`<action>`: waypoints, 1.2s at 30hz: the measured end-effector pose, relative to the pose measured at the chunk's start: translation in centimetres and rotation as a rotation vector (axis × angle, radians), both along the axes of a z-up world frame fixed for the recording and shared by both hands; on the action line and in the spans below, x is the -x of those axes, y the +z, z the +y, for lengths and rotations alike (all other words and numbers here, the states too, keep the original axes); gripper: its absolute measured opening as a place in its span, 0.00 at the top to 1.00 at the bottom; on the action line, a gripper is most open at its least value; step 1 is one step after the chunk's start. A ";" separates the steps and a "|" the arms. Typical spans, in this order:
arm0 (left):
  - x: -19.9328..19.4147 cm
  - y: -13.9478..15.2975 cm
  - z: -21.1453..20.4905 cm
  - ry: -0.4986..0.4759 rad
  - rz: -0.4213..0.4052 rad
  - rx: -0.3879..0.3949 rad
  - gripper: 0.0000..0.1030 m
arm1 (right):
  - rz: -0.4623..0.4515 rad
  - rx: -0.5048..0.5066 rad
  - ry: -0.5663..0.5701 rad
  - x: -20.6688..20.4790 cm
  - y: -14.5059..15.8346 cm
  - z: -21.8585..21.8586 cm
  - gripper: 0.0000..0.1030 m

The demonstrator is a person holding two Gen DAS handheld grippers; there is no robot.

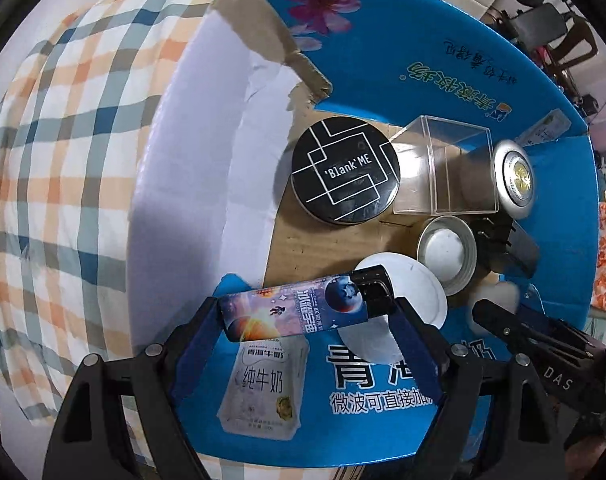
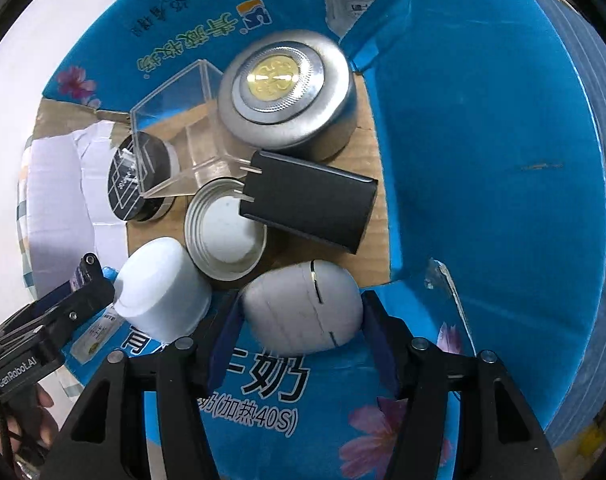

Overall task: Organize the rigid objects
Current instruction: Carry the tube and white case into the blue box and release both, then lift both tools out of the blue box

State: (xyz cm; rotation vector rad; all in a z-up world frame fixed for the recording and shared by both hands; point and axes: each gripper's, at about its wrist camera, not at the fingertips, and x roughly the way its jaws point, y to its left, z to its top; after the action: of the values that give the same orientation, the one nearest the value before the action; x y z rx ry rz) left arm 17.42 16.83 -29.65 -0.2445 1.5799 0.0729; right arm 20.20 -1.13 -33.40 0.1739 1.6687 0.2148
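**Lighter and white case held over the blue carton**

Lighter, printed with a space scene and capped in black, sat crosswise between the fingers of the left gripper, which were closed on its two ends, just above the near wall of the blue carton. The right gripper held a smooth white oval case in the same way, its fingers pressed to either side, also at the carton's near edge.

Inside the carton, on the brown cardboard floor, the other things lay crowded together. A round black tin with white line work lay flat toward the left. Just right of it stood a clear plastic box, touching the tin in the right wrist view. Farther right was a silver round tin with a gold centre. A black plug adapter lay with its prongs over the rim of a shallow metal lid. A white cup-shaped piece lay just beside the lid, near the left gripper.

The carton rested on a checked cloth of orange, blue and white. At the lower left of the right wrist view, part of a hand gripped the left tool's handle.
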 end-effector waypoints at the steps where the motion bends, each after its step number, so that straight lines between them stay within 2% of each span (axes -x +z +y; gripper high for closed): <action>1: 0.0 -0.1 0.0 -0.003 0.004 0.003 0.18 | -0.004 0.000 -0.002 0.0 0.0 0.0 0.25; 7: 0.0 -0.3 -0.5 -0.027 0.014 -0.011 0.18 | -0.048 0.053 0.046 0.0 1.1 0.7 0.18; 8: 0.0 -0.2 -0.4 -0.027 0.013 -0.014 0.14 | -0.072 0.079 0.064 0.3 1.6 0.9 0.17; 10: -0.1 0.2 -0.5 -0.033 0.006 -0.024 0.05 | -0.102 0.113 0.078 0.6 2.5 1.1 0.08; 15: 0.5 0.9 -0.7 -0.027 -0.018 -0.042 0.01 | -0.180 0.179 0.105 1.0 4.7 0.9 0.00; 20: 1.2 2.2 -0.7 -0.040 -0.048 -0.065 0.01 | -0.258 0.271 0.140 1.5 6.8 0.6 0.00; 25: 1.8 3.6 -1.4 -0.047 -0.072 -0.074 0.01 | -0.251 0.251 0.117 2.1 7.9 -0.9 0.00; 30: 2.6 6.4 -2.9 -0.040 -0.116 -0.096 0.01 | -0.261 0.213 0.096 3.0 10.2 -2.1 0.00; 33: 3.7 8.7 -2.8 -0.029 -0.163 -0.126 0.01 | -0.285 0.188 0.082 3.7 12.4 -2.6 0.00; 36: 4.6 12.1 -2.9 -0.018 -0.224 -0.135 0.01 | -0.321 0.158 0.070 4.6 15.5 -3.3 0.00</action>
State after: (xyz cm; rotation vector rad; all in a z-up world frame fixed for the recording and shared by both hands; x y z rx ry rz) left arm 12.86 13.97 -17.50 -0.1272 1.3476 0.1331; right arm 15.57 -4.41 -17.95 -0.0373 1.3657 0.1532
